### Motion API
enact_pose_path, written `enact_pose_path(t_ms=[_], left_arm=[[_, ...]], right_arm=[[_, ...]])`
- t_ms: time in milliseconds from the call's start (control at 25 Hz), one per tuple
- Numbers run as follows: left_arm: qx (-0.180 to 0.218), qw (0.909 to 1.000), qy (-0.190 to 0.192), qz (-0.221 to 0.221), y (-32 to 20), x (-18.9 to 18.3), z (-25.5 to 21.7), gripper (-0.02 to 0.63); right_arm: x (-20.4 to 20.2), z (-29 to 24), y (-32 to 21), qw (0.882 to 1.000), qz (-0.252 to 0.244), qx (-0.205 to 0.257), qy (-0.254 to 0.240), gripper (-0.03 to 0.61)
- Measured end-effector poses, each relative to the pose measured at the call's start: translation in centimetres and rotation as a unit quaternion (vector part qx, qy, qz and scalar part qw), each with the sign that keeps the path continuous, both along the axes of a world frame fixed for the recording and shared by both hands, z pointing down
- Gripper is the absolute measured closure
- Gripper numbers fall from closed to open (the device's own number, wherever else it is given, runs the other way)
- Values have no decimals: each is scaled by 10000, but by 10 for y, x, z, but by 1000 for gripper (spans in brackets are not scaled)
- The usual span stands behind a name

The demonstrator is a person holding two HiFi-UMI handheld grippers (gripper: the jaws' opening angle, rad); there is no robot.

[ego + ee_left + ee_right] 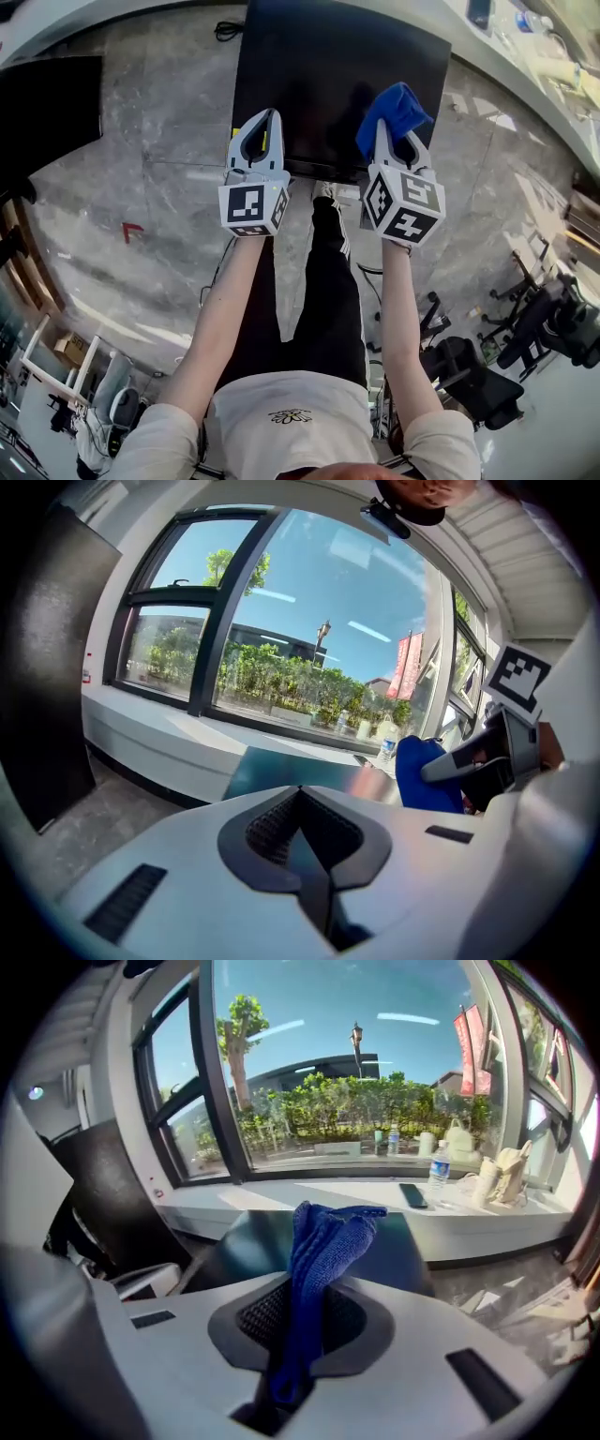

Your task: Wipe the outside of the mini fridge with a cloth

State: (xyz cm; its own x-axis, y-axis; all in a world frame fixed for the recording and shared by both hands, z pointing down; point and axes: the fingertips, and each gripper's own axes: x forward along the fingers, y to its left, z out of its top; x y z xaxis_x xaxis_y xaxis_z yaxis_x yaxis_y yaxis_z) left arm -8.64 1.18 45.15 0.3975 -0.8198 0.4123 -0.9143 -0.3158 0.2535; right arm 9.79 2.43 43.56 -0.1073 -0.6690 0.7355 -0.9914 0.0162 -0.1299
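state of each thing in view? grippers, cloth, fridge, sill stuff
left hand-held gripper: shut, nothing between its jaws
right hand-held gripper: shut on the blue cloth
blue cloth: bunched, sticking out past the jaws
mini fridge: upright, door state cannot be told
water bottle: upright on the sill
phone: lying flat on the sill

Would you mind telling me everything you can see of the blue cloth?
The blue cloth looks like soft, ribbed microfibre, bunched into a narrow fold. The right gripper is shut on its lower part, so the free end stands up beyond the jaws and flops over at the tip. It is held over the near edge of the dark mini fridge; whether it touches the fridge cannot be told. Only the jaws visibly touch it.
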Motion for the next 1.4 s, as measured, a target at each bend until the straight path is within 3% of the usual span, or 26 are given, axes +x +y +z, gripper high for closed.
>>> enact_pose_path(t_ms=[160,320,560,760,920,1400], left_arm=[[8,9995,-163,-288,1,-78,-5,609],[80,9988,-216,-437,0,-129,-10,609],[4,9971,-210,-727,16,-183,1,609],[-205,9959,-223,-849,36,-198,22,609],[-357,9957,-226,-826,53,-187,32,609],[-244,9992,-195,-254,41,-83,23,609]], right_arm=[[-109,-7,-8,9981,-395,-6,-464,517],[-195,3,-11,9941,-706,-94,-823,517],[-269,42,-2,9879,-1017,-529,-1048,517],[-266,78,1,9892,-1151,-739,-534,517],[-257,82,3,9875,-1352,-751,-291,517],[-154,83,21,9926,-963,-737,-66,517]])
